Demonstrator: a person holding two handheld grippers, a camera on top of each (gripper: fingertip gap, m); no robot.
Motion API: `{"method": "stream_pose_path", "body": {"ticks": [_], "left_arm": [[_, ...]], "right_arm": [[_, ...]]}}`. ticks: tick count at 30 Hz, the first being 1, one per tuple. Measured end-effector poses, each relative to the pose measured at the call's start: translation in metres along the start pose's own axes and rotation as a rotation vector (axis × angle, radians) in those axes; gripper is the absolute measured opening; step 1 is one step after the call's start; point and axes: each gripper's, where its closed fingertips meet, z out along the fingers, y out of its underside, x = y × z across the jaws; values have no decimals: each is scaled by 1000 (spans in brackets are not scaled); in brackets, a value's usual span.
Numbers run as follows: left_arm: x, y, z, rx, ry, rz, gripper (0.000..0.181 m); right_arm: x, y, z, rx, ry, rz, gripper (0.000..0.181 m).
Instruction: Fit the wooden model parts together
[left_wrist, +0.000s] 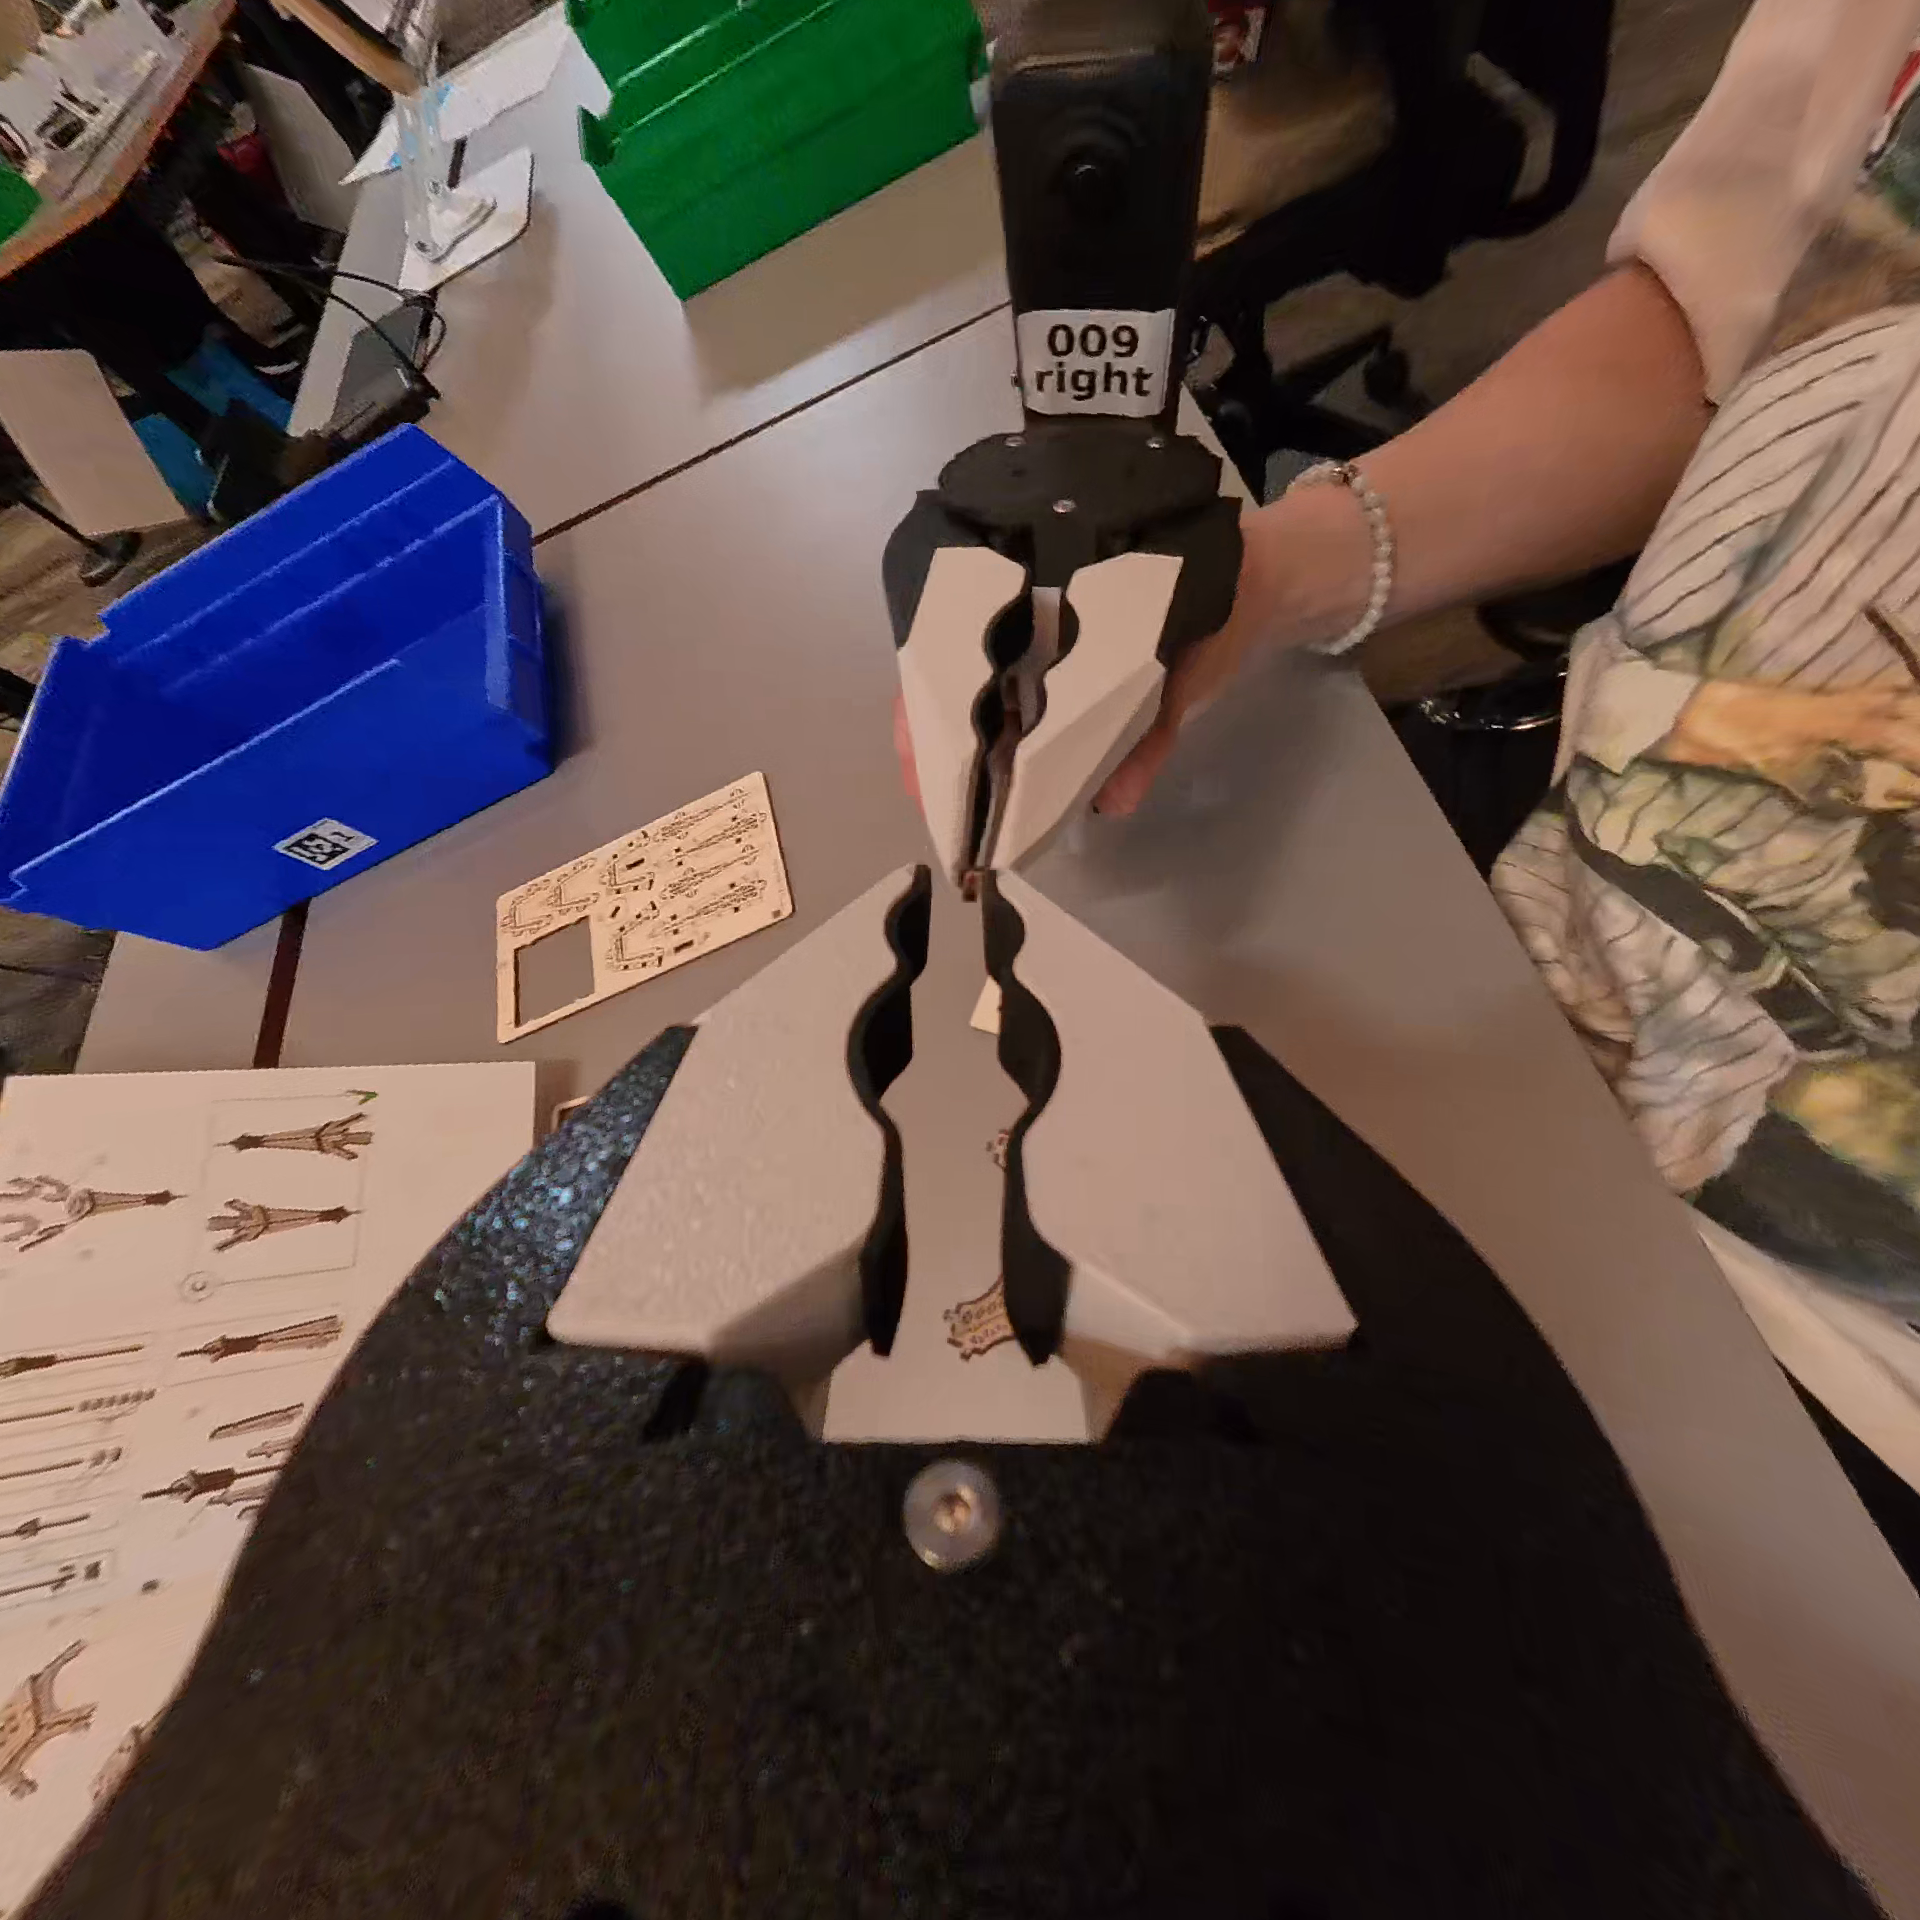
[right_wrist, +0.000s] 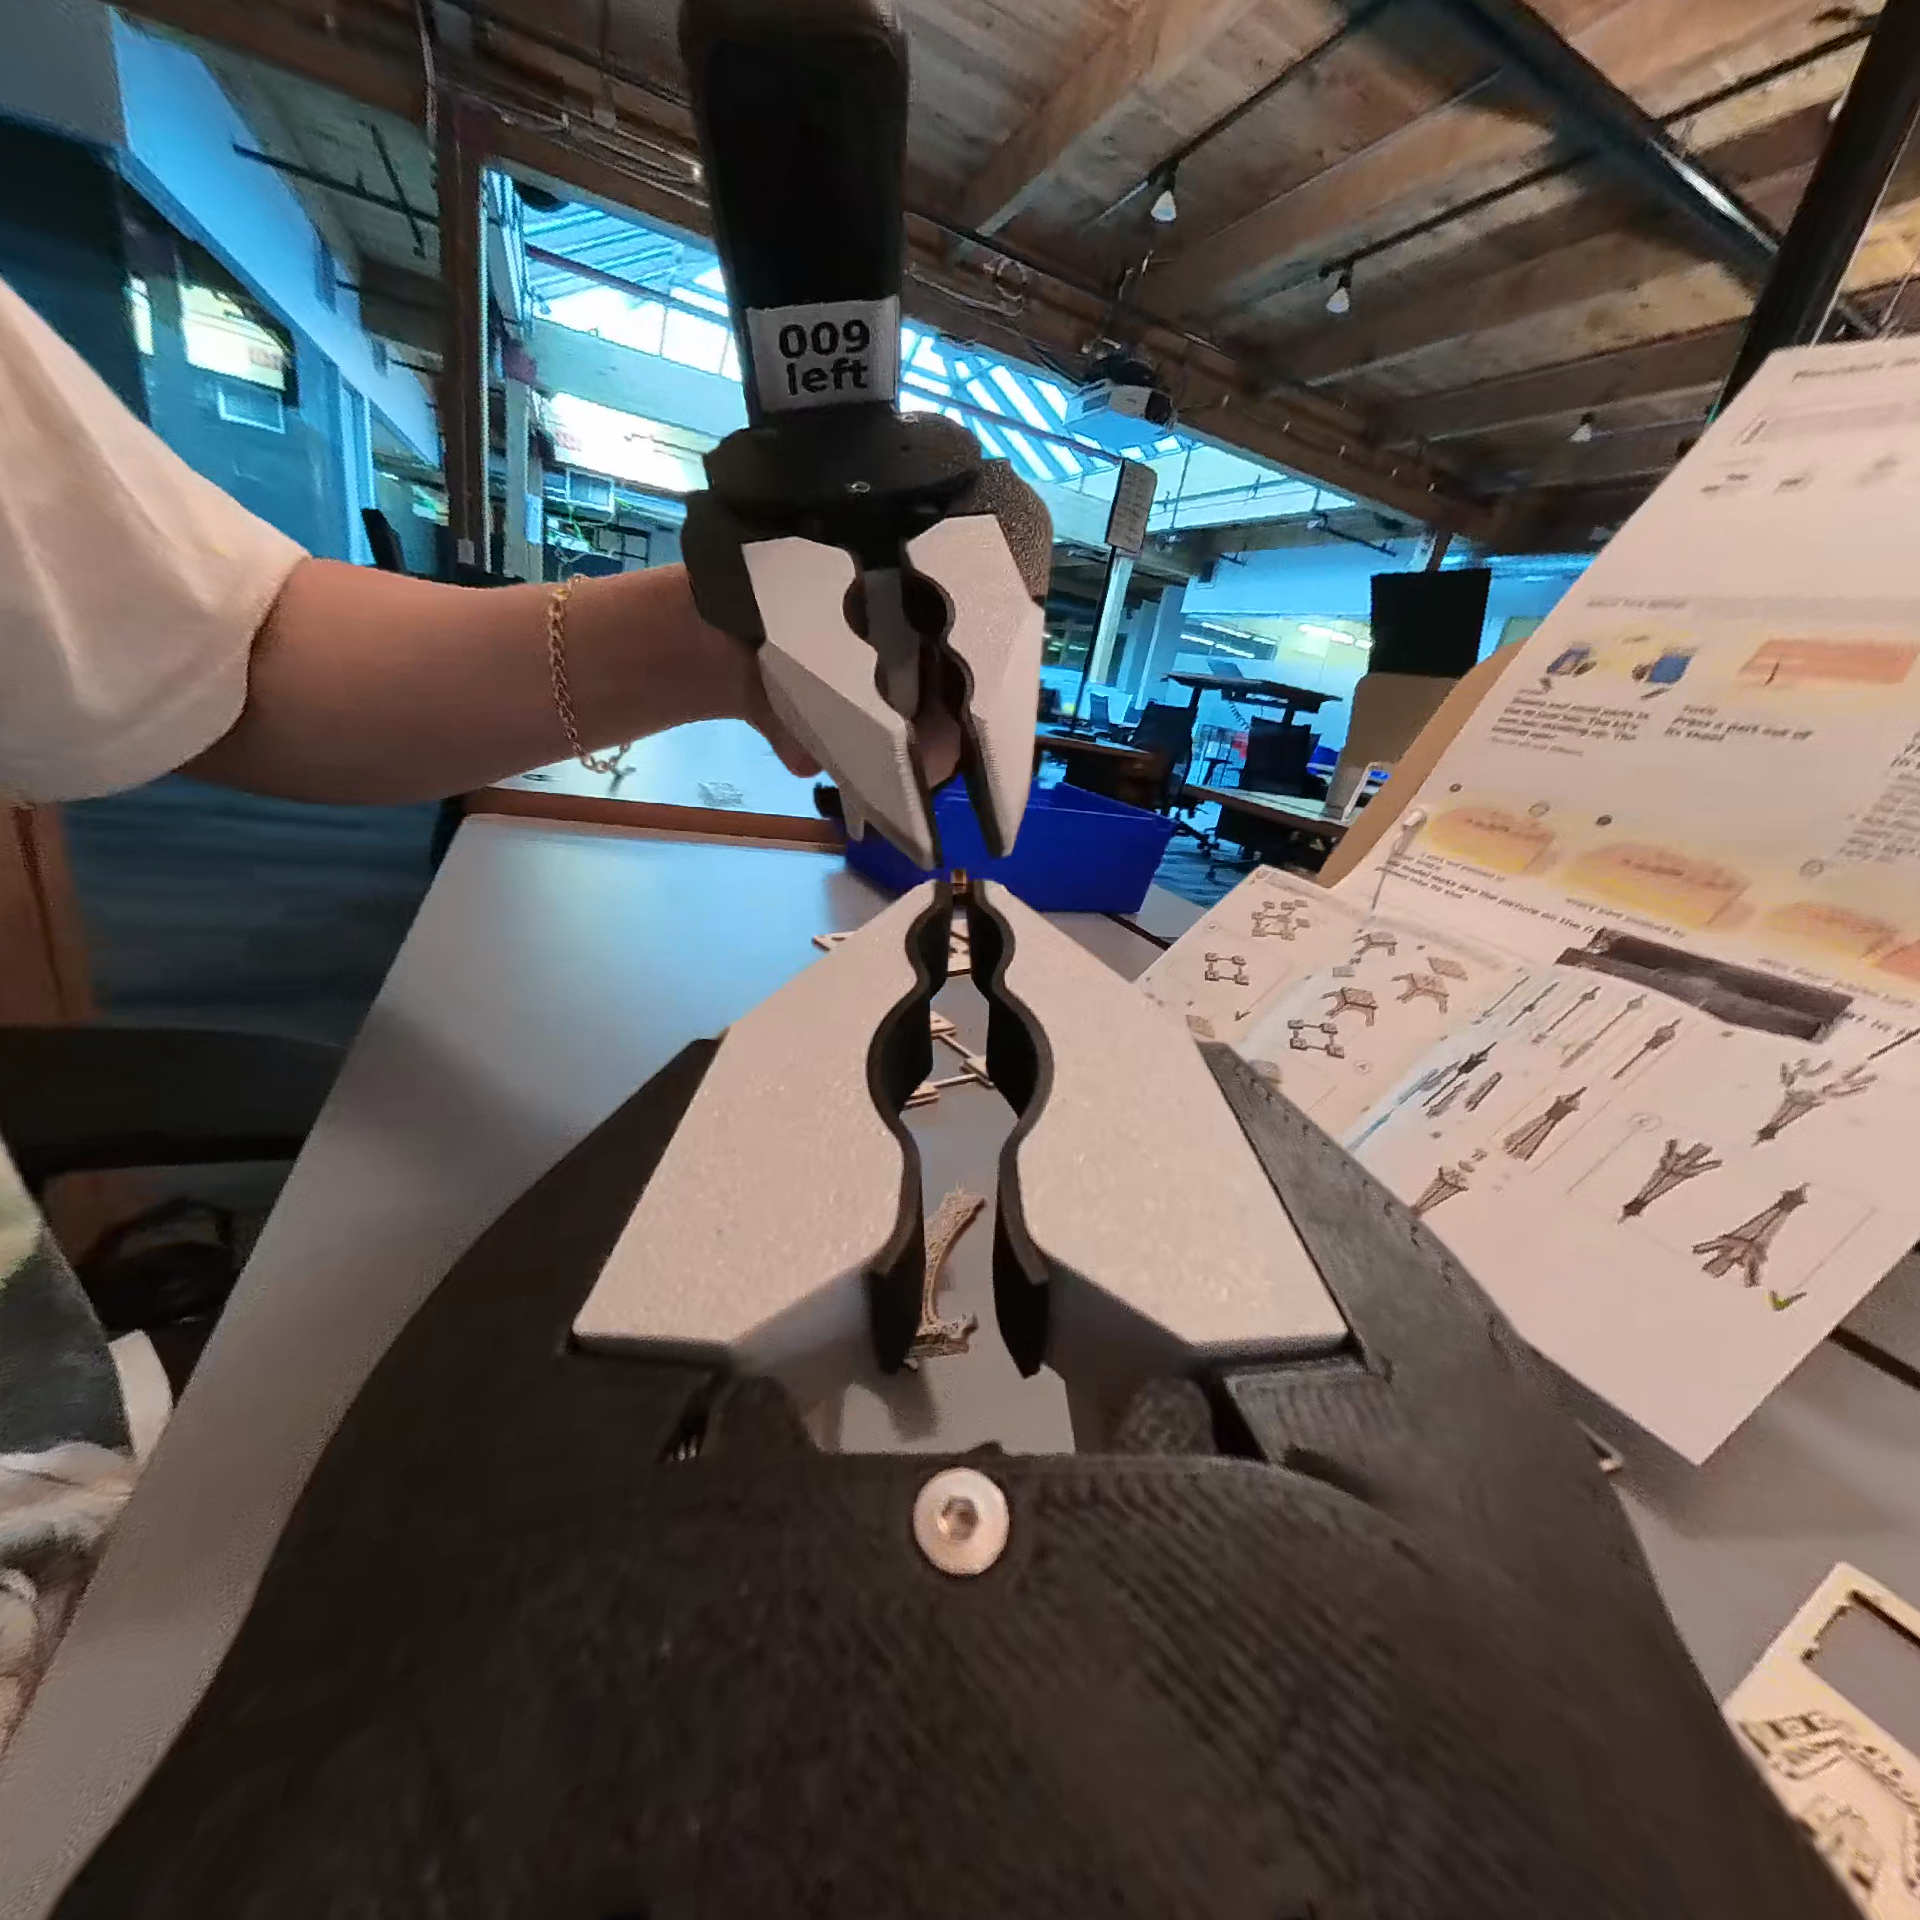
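Observation:
My right gripper (right_wrist: 960, 902) is shut on a thin dark wooden model part (left_wrist: 1000, 748) that runs down between its fingers, with its small end (right_wrist: 962, 879) sticking out at the tips. In the left wrist view the right gripper (left_wrist: 979, 860) comes in from above, tip to tip with my left gripper (left_wrist: 958, 885). The left gripper's jaws stand a little apart around that end, with a gap on one side. It shows the same in the right wrist view (right_wrist: 964, 854). Loose wooden parts (left_wrist: 977, 1325) lie on the grey table (left_wrist: 1195, 935) below the grippers.
A wooden sheet of uncut parts (left_wrist: 644, 904) lies left of the grippers, beyond it a blue bin (left_wrist: 281, 707) and green bins (left_wrist: 779, 135). An instruction sheet (left_wrist: 156, 1299) lies at the near left. A person's arm (left_wrist: 1455, 436) and body are at the right table edge. Only a small space, under 4 cm, lies between the two pairs of fingers.

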Motion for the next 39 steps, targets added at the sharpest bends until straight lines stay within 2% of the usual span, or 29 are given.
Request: {"method": "stream_pose_path", "body": {"ticks": [12,24,30,33,36,39], "left_arm": [[4,1,1,1,29,12,0],[4,0,1,13,28,15,2],[6,7,2,-31,31,46,0],[4,28,1,-165,36,44,0],[6,80,-3,-446,75,104,0],[23,121,2,-596,182,107,0]], "right_arm": [[-1,-7,-2,32,4,-36,0],[-3,-7,-1,38,-7,-26,0],[-4,-1,0,11,-16,-24,0],[6,14,-2,-79,38,-70,3],[41,39,-16,-241,203,-122,16],[66,49,-30,-242,333,-93,25]]}}
